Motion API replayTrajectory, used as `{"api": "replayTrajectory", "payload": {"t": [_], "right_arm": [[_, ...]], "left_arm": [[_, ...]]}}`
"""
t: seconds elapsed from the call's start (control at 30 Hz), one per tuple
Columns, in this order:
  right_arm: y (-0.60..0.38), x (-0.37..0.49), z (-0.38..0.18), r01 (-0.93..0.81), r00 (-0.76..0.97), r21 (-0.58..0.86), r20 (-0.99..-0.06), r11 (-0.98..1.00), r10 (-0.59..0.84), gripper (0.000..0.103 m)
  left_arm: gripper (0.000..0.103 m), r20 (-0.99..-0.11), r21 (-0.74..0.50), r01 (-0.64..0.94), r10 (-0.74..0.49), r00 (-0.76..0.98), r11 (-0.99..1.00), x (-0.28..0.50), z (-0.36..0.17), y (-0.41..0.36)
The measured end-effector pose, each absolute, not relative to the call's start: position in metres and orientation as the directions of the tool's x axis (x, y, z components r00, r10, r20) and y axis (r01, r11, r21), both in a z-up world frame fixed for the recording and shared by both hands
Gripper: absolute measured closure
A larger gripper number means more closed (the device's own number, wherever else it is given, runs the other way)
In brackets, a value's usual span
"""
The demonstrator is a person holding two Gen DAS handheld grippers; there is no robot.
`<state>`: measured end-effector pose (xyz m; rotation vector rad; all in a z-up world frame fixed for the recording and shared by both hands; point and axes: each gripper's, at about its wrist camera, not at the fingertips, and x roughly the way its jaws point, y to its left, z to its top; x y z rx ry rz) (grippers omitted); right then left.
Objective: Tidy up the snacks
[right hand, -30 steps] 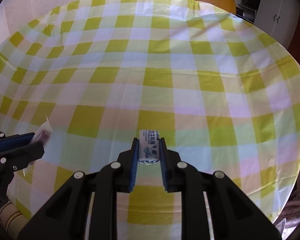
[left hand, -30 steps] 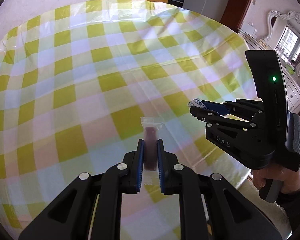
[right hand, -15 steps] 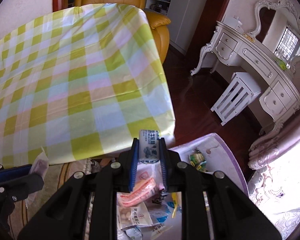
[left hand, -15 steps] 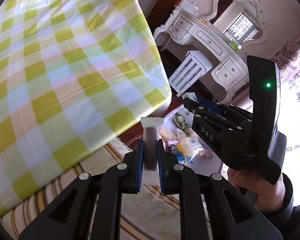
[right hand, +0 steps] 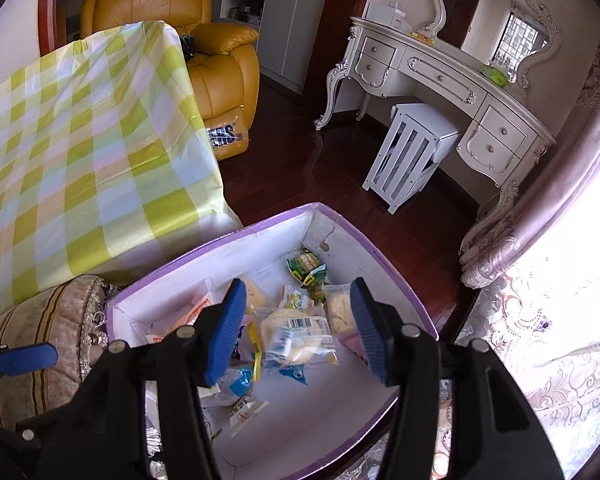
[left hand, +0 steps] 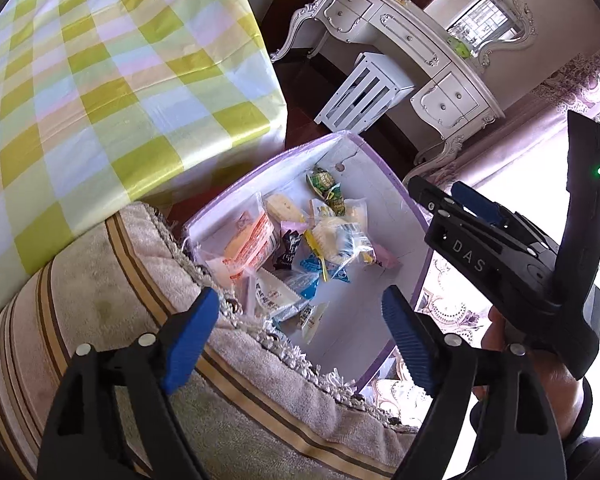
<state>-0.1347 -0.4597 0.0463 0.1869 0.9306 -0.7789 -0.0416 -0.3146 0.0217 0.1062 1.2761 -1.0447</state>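
I see the bench (right hand: 80, 148) under its yellow-and-green checked cloth at the upper left of both views, and nothing lies on the part I can see. Past its near corner, down on the floor, a white box with a purple rim (right hand: 384, 268) stands open against a striped, fringed cushion (left hand: 100, 300). Across the dark floor behind it are a white dressing table (right hand: 440, 76), a white slatted stool (right hand: 412, 152) and a yellow armchair (right hand: 220, 64).

The snacks (left hand: 300, 240) lie in a loose heap on the box floor, mostly toward the cushion side: an orange-and-white packet (left hand: 248, 244), a pale round cake in clear wrap (right hand: 296, 336), a green-and-yellow packet (right hand: 306, 266) near the far wall, and blue-and-white sachets (left hand: 312, 268) among them.

My left tool (left hand: 300, 332) hangs over the box's cushion-side edge; its jaws have just been opening and stand wide apart with nothing between them. My right tool (right hand: 296, 328) hangs over the middle of the box; its jaws have just been opening too, stand about half apart and hold nothing. A small blurred packet (right hand: 282, 340) shows in the gap between the blue pads, and I cannot tell whether it touches either one. The hand (left hand: 548, 372) under the right tool shows in the left view.
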Motion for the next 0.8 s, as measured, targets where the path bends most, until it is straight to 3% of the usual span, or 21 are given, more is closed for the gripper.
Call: {"api": "replayTrajectory", "payload": {"t": [0.13, 0.33, 0.8], "right_arm": [[-0.459, -0.147, 0.046, 0.690, 0.348, -0.155, -0.785, 0.707, -0.512, 0.046], [-0.461, -0.158, 0.044, 0.700, 0.335, -0.152, -0.793, 0.698, -0.508, 0.046], [-0.467, -0.165, 0.038, 0.710, 0.323, -0.143, -0.804, 0.690, -0.499, 0.046]], "left_arm": [[0.012, -0.832, -0.410, 0.718, -0.553, -0.042, 0.563, -0.059, 0.022, -0.309], [0.004, -0.810, -0.434, 0.710, -0.585, -0.038, 0.555, -0.062, 0.022, -0.304], [0.004, -0.816, -0.400, 0.730, -0.578, -0.007, 0.555, -0.067, 0.023, -0.308]]}}
